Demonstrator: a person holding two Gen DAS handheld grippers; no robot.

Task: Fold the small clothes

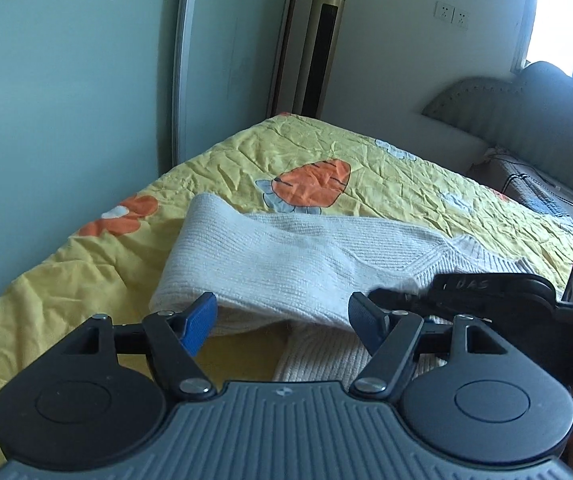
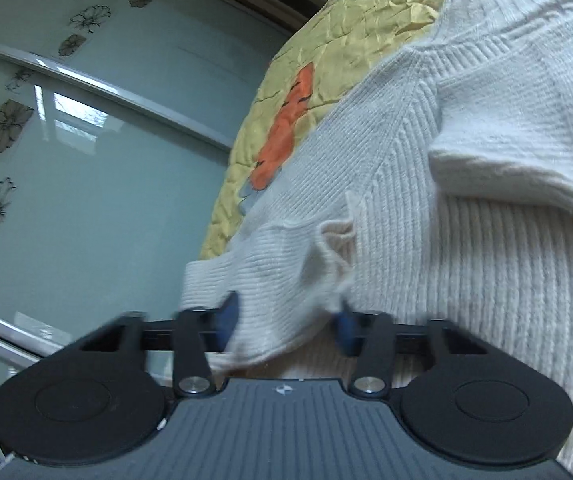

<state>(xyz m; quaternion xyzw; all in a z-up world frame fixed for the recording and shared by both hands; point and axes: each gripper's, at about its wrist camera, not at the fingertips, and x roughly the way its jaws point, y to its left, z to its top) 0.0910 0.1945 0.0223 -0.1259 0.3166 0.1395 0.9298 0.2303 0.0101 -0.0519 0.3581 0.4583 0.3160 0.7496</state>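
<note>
A cream ribbed knit sweater (image 1: 286, 256) lies on a yellow quilt (image 1: 366, 148) on the bed, one part folded over the body. My left gripper (image 1: 282, 318) is open at the sweater's near edge, its blue pads on either side of the fold. The right gripper (image 1: 486, 296) shows at the right of the left wrist view, low over the sweater. In the right wrist view the sweater (image 2: 466, 168) fills the frame and my right gripper (image 2: 286, 320) is open, with a fold of knit lying between its blue pads.
A glass sliding wardrobe (image 1: 66, 80) runs along the bed's left side. A gold tower air conditioner (image 1: 320, 40) stands in the corner. A grey padded headboard (image 1: 526, 112) and clutter with cables (image 1: 538, 192) lie at the right.
</note>
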